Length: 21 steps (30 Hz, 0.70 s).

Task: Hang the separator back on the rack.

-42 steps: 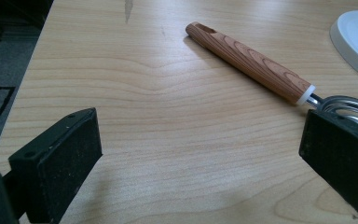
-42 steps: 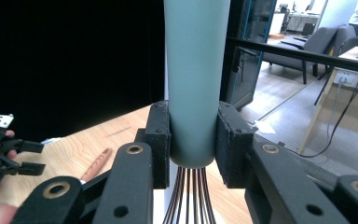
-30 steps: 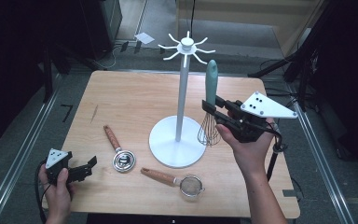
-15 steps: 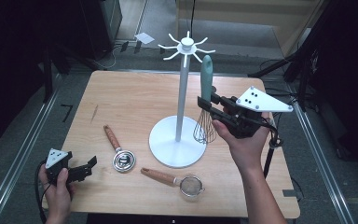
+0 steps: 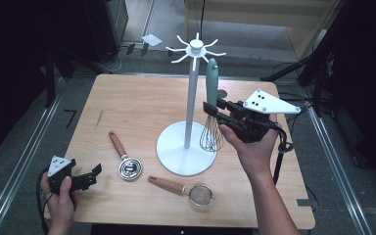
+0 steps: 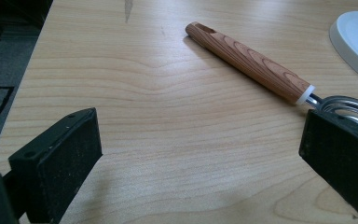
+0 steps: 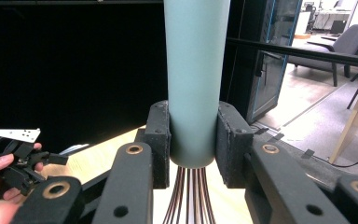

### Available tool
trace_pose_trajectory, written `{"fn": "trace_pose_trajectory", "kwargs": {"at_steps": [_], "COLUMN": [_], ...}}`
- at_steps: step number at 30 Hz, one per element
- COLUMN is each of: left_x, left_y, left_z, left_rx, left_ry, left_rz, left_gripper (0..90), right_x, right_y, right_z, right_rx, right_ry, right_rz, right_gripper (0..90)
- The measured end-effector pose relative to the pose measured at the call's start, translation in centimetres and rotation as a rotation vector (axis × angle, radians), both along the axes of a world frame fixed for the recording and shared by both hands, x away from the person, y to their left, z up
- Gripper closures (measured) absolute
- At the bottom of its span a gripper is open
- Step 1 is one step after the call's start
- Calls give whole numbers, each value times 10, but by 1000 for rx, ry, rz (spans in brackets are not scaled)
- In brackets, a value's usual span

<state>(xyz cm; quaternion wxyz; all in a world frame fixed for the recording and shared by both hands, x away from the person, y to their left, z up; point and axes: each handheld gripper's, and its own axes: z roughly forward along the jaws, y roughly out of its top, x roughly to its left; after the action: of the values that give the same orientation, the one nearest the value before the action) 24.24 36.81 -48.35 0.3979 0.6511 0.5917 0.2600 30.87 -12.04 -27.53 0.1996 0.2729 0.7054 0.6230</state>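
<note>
My right gripper (image 5: 210, 108) clamps the whisk (image 5: 211, 115) by its teal handle, upright beside the white stand's pole (image 5: 191, 100), wires above the base. My left gripper (image 5: 94, 172) rests wide and empty on the surface (image 5: 137, 107).

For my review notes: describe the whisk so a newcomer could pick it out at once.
Start at the white hook stand in the middle of the wooden table. Just right of its pole, the whisk is held upright by the right gripper. Unlike the wood-handled utensils lying flat, it has a teal handle.
</note>
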Motion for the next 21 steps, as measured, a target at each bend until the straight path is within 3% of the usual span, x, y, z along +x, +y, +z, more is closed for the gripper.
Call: {"fn": "trace_pose_trajectory", "kwargs": {"at_steps": [21], "left_x": [0], "left_y": [0], "left_z": [0], "left_rx": [2], "left_ry": [4], "left_rz": [1], "left_gripper": [0], "right_x": [5], "right_y": [8], "right_z": [-5], "right_rx": [33], "right_ry": [-13], "right_rz": [4], "right_gripper": [700]}}
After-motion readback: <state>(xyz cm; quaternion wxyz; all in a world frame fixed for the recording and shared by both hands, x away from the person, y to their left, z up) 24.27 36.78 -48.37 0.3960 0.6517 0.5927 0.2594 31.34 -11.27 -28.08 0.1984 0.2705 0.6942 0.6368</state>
